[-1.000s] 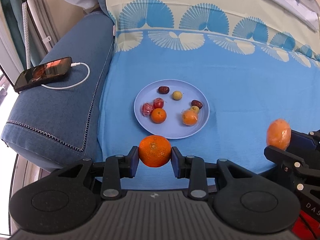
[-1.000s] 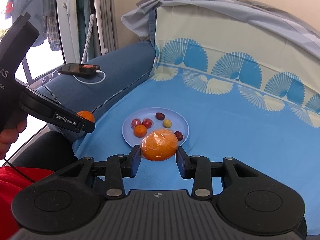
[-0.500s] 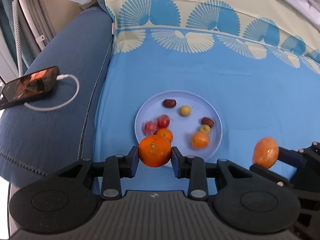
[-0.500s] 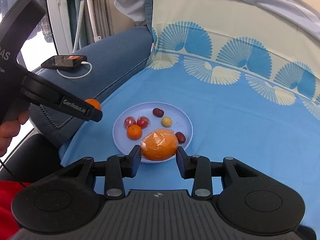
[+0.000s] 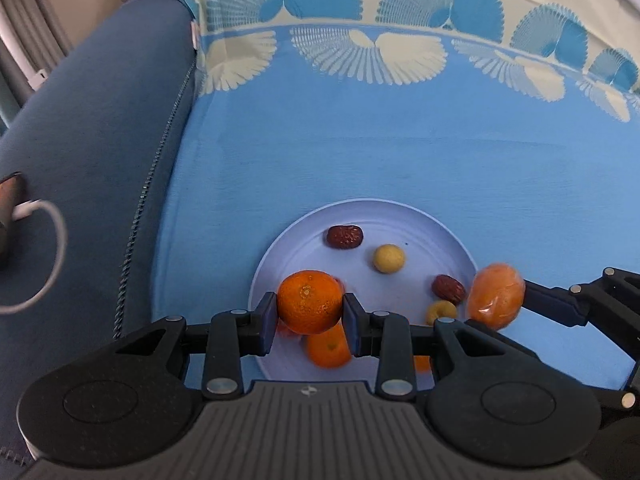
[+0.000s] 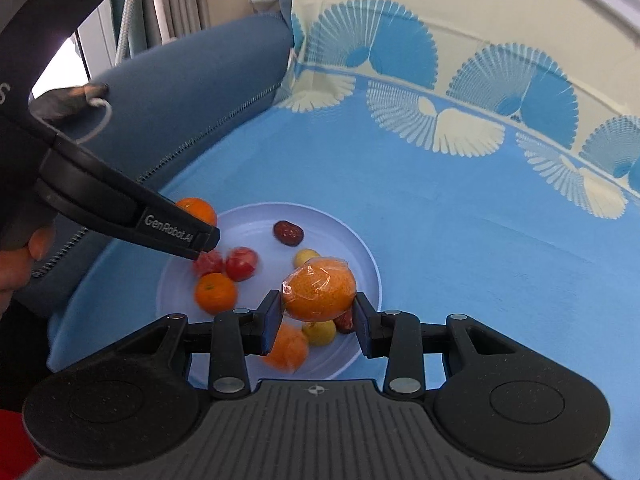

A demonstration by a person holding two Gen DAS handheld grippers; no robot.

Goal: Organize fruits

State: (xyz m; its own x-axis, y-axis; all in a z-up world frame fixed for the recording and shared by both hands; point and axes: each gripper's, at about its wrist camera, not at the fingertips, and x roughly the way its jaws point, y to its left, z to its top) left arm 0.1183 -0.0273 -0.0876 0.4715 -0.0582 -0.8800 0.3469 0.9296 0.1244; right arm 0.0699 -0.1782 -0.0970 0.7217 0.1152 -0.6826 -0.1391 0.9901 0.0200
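Blue sheet (image 5: 360,168); both tools grip oranges

A phone (image 5: 9,216) on the blue sofa arm (image 5: 92,152) is cut off by the left wrist picture's left edge; only a blurred end and its white cable (image 5: 44,256) show. On the plate (image 5: 424,224), the left gripper (image 5: 310,314) and its bare mandarin (image 5: 310,301) hide most of the red fruit behind; a small orange (image 5: 328,350) below is blurred. The right gripper's (image 6: 316,316) wrapped orange (image 6: 319,294) covers part of a yellow fruit (image 6: 320,332) and a red date (image 6: 345,322).
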